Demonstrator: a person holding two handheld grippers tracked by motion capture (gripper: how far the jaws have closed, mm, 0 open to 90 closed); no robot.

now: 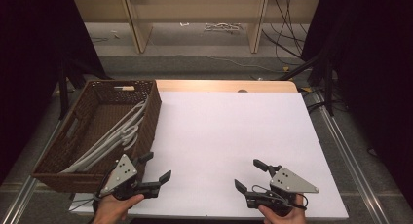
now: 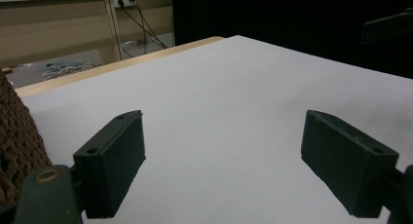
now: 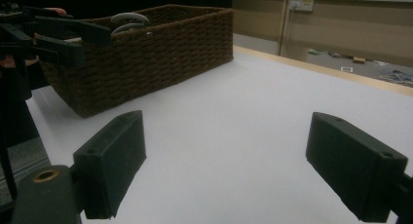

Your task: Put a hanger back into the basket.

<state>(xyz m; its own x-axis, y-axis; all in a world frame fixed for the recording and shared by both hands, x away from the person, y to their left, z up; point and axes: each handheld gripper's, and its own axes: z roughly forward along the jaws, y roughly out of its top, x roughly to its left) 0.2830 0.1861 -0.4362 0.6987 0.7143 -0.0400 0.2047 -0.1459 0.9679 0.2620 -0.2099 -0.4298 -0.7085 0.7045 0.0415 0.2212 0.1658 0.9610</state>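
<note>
1. Nearest the person, the left gripper (image 1: 157, 168) hovers low over the white table (image 1: 229, 136) with its jaws spread wide and nothing between them; it sits just beside the near right corner of the basket (image 1: 53, 156).
2. The right gripper (image 1: 251, 175) hangs near the table's front edge, well apart from the basket, its jaws likewise wide apart and empty.
3. The basket is brown woven wicker at the table's left side; in the right gripper view its wall (image 3: 160, 53) rises beyond the bare white surface.
4. Inside it lie the hangers (image 1: 114, 136), pale grey, stacked slantwise from the near left corner toward the far right, hooks resting near the far right rim.
5. They look light, stiff and smooth, likely slippery plastic. I judge a hook or a straight shoulder bar the best hold, pinched across its thin section; nested together, they may snag one another on lifting.
6. How many hangers there are is hard to make out, since they overlap, and their lower ends are hidden behind the basket's near wall.
</note>
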